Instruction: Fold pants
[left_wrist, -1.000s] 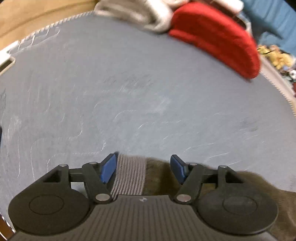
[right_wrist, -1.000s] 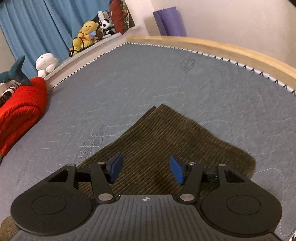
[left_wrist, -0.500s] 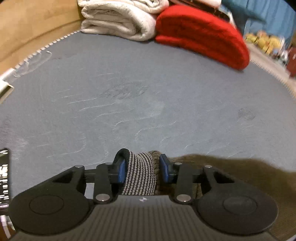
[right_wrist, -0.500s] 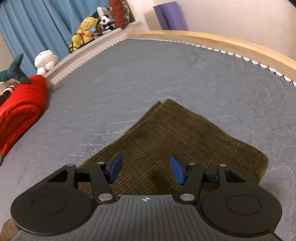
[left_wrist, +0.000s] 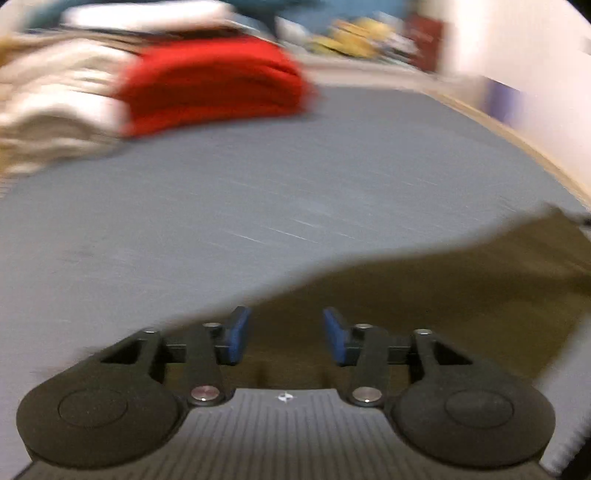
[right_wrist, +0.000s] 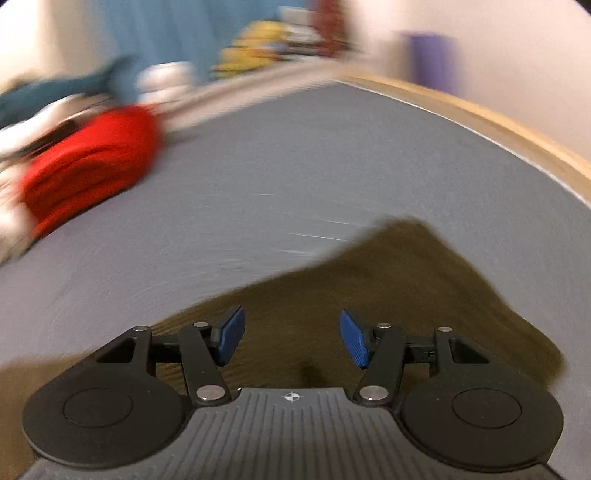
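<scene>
Both views motion-blurred; fine detail lost.

Left wrist view: left gripper (left_wrist: 287, 339) low over the near edge of the grey bed surface (left_wrist: 258, 184). Jaws just closing, now narrowed but not together. Olive-brown pants (left_wrist: 443, 295) filling the gap between the blue pads (left_wrist: 238, 339) from one to the other; read as clamped on the pants, though the blur hides the contact line itself. From the gripper, cloth spreading away to the right and farther off, upper edge climbing toward the right rim of the view. Left of the gripper, bare grey surface only.

Right wrist view: right gripper (right_wrist: 291, 338) with pads well apart, nothing pinched. Pants (right_wrist: 406, 288) lying beneath and beyond the fingers, a corner of the cloth pointing far-right, more of it trailing off near-left under the gripper body.

Background: red folded cloth (left_wrist: 214, 81) at the far left of the bed, well apart from the pants, pale folded cloth (left_wrist: 48, 110) just beside it. Wooden bed edge (right_wrist: 480, 118) along the far right.
</scene>
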